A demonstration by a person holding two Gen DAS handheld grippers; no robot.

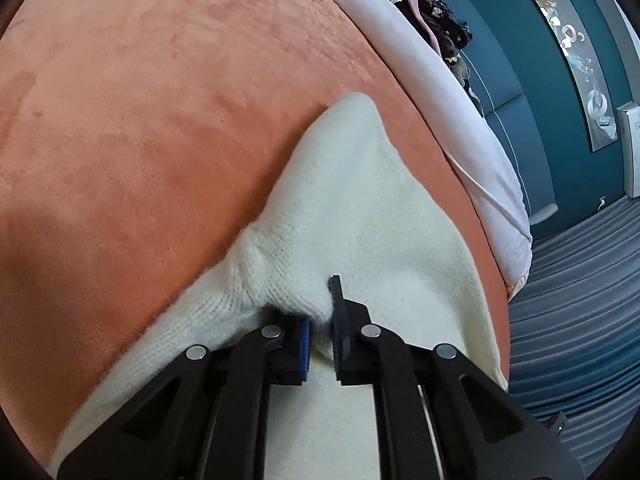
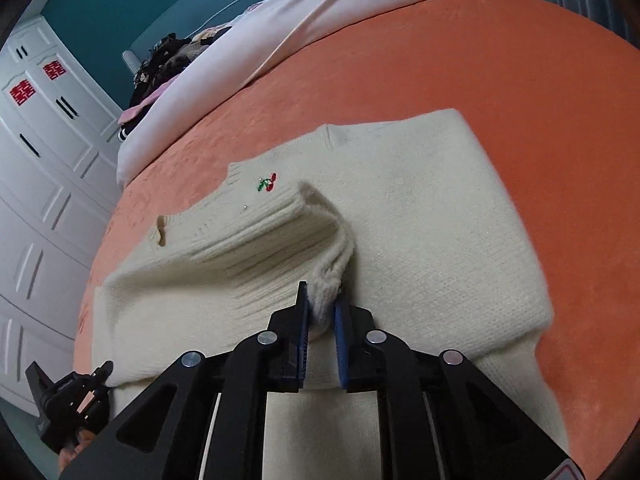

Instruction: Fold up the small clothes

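While the cream knit sweater (image 2: 400, 216) lies spread on the orange bed (image 2: 460, 60), the right gripper (image 2: 322, 312) has its fingers pinched on a ribbed edge, lifted in a soft ridge. The left gripper (image 1: 320, 320) fingers are nearly closed on another bunch of knit. Light, floppy, stretchy; best held at ribbed hems.
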